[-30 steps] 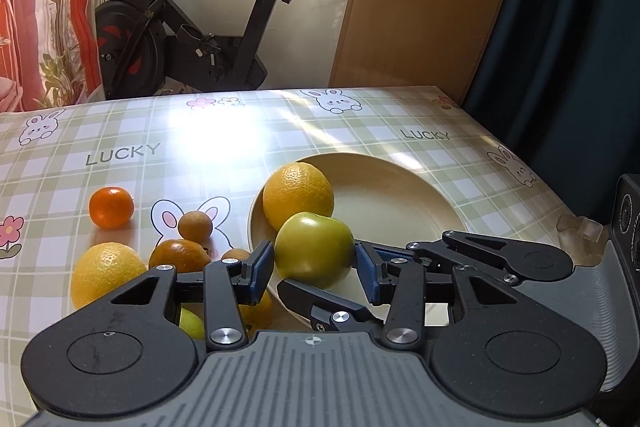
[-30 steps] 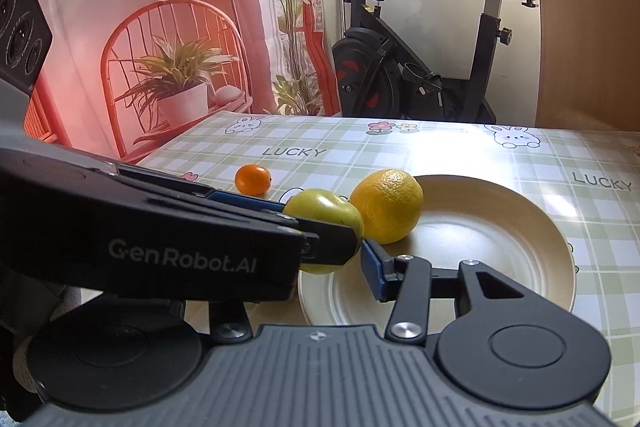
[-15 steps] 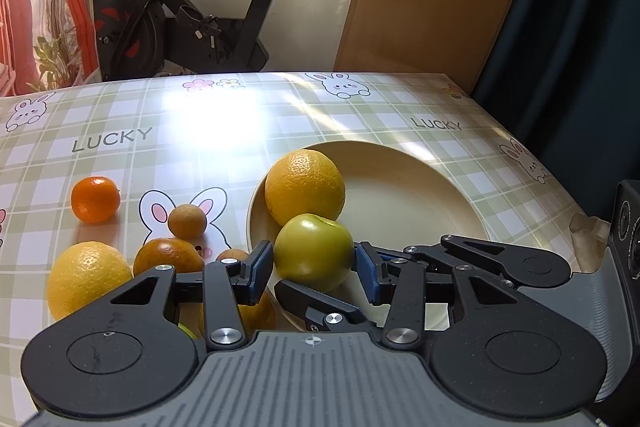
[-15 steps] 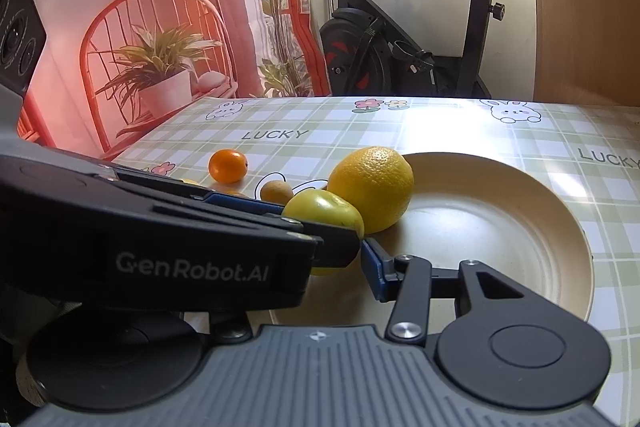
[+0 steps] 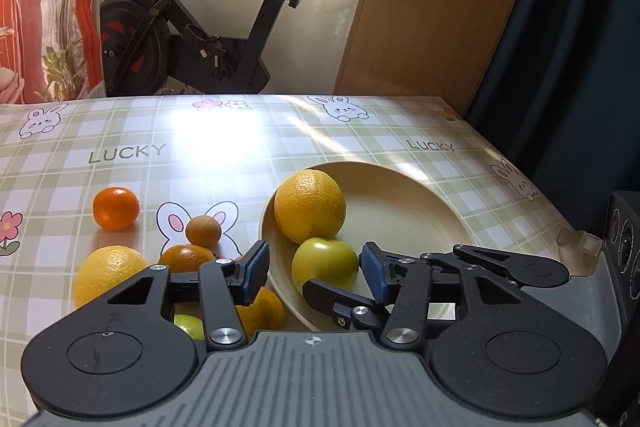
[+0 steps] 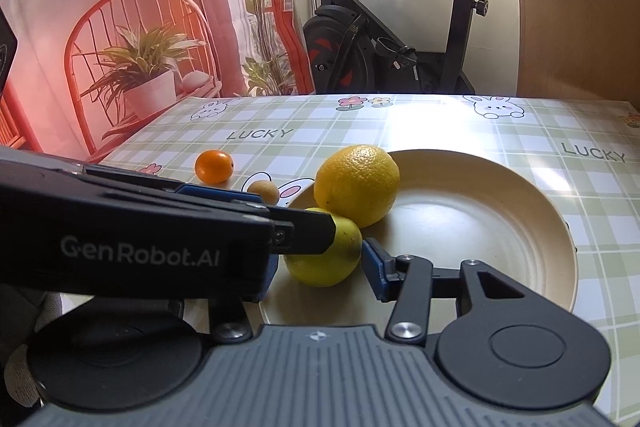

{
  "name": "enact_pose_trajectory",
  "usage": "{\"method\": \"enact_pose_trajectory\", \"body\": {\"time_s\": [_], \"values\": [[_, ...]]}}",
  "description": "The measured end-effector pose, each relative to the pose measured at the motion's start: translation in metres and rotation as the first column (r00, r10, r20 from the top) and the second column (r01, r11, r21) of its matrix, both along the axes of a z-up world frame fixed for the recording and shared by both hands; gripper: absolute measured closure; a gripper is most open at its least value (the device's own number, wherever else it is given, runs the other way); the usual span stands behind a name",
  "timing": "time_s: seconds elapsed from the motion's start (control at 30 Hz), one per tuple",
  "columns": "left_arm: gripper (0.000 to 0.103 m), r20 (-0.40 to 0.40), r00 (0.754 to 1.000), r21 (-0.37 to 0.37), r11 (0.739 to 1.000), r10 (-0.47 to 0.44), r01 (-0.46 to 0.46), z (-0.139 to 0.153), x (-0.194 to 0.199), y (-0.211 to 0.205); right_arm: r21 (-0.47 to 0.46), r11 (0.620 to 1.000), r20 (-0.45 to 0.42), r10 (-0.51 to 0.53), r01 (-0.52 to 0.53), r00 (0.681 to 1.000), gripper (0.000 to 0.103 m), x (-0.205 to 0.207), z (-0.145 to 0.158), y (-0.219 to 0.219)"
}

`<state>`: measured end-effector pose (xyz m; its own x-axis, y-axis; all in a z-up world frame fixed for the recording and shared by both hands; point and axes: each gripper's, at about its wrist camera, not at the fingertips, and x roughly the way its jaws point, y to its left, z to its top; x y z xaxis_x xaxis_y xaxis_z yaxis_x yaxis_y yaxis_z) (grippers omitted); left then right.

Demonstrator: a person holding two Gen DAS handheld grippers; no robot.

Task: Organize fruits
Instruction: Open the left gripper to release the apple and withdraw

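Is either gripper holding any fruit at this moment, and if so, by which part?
Nothing is held. The left gripper is opening around the green apple, which rests in the plate; the right gripper shows no grip.

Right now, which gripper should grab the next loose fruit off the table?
Likely left. The left gripper, jaws opening off the green apple on the plate, has the loose oranges and tangerine right beside it. The right gripper sits over the plate, the left one blocking its way there.

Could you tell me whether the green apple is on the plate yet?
Yes: the green apple sits inside the plate rim.
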<state>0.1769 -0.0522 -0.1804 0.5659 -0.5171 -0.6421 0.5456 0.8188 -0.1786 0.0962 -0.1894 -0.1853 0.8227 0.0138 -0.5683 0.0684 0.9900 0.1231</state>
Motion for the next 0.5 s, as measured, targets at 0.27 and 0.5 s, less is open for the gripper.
{"method": "enact_pose_trajectory", "body": {"time_s": [0.27, 0.5], "values": [[0.046, 0.070, 0.996, -0.013, 0.998, 0.063, -0.062, 0.027, -0.011, 0.052, -0.025, 1.000, 0.031, 0.006, -0.005, 0.999, 0.054, -0.013, 0.016, 0.007], [0.046, 0.132, 0.976, -0.008, 0.985, 0.174, -0.174, 0.053, -0.014, 0.119, -0.059, 0.997, 0.063, 0.054, -0.050, 0.997, 0.054, -0.013, 0.035, 0.020]]}}
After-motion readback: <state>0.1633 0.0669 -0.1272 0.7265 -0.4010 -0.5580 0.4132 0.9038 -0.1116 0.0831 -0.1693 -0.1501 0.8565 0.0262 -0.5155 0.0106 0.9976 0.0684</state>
